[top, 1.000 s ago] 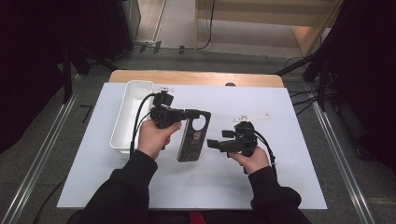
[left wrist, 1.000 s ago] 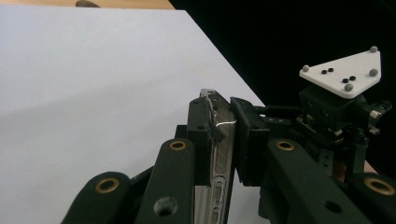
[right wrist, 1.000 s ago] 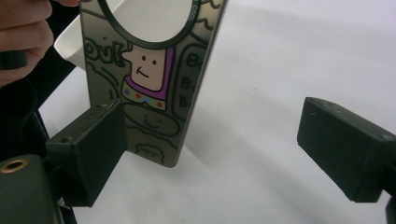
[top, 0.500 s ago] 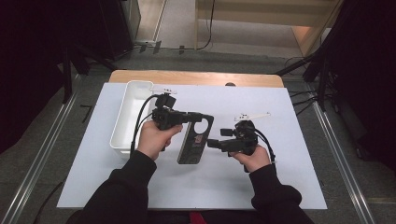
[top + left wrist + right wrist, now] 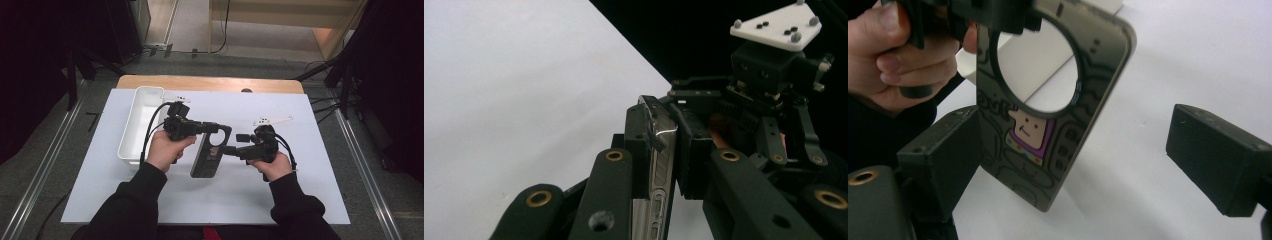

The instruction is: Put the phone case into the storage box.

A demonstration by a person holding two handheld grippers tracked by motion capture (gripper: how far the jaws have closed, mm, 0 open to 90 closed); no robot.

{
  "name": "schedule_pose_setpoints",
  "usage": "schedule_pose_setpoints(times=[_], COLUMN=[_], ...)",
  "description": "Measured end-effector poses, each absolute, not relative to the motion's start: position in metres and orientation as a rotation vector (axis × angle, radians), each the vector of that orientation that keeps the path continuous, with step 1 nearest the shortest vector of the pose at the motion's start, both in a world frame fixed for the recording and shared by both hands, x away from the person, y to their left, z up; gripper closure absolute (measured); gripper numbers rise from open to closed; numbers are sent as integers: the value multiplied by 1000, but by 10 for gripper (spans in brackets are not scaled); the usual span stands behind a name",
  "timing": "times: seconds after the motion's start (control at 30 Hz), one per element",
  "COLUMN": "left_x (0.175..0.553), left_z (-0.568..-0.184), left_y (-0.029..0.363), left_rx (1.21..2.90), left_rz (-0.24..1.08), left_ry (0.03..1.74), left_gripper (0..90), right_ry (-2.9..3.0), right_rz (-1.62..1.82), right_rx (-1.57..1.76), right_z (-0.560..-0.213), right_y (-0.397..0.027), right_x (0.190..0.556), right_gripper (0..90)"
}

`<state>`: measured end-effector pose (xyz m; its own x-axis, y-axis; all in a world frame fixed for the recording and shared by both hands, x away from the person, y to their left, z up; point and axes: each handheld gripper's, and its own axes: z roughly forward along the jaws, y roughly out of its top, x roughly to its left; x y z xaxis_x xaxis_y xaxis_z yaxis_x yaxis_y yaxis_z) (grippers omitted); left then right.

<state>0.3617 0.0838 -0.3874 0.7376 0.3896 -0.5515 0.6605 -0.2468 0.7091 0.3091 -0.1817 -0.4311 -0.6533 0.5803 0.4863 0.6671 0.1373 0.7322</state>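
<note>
Evidently a handover or case removal is in hand: the left gripper (image 5: 220,131) pinches the top edge of the phone case (image 5: 210,152), holding it tilted above the tabletop (image 5: 300,190) mid-scene. The right gripper (image 5: 1073,160), jaws spread, straddles the case's lower end; next it probably must close squarely there.

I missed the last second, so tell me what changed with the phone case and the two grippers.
Little visibly changed. The right gripper edged in toward the phone case, its open jaws now straddling the lower edge without pressing. The left gripper stayed clamped on the case's upper end. The white bin kept its place.
</note>
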Motion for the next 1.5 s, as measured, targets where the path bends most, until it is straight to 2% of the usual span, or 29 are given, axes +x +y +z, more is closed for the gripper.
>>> schedule_pose_setpoints(times=[0.07, 0.4, 0.8, 0.83, 0.9, 1.1, 1.33, 1.5], left_x=[361, 360, 359, 359, 359, 359, 357, 356], left_z=[-387, -388, -389, -389, -389, -389, -391, -392], left_y=[83, 81, 80, 80, 80, 81, 78, 76], left_rx=[1876, 1885, 1876, 1875, 1874, 1873, 1872, 1879], left_rz=[-317, -310, -307, -305, -305, -297, -286, -277], left_ry=[804, 796, 791, 792, 792, 791, 776, 768], left_gripper=[785, 785, 785, 785, 785, 785, 785, 784], right_ry=[-2301, -2266, -2219, -2213, -2211, -2208, -2177, -2181], right_rz=[-1573, -1594, -1597, -1602, -1600, -1608, -1627, -1622], right_rx=[-1256, -1276, -1337, -1334, -1329, -1317, -1333, -1349], right_z=[-428, -429, -434, -435, -435, -439, -441, -442], right_y=[-182, -182, -181, -181, -181, -179, -181, -181], right_x=[311, 318, 322, 322, 322, 322, 321, 321], right_gripper=[143, 146, 325, 364, 377, 510, 626, 669])
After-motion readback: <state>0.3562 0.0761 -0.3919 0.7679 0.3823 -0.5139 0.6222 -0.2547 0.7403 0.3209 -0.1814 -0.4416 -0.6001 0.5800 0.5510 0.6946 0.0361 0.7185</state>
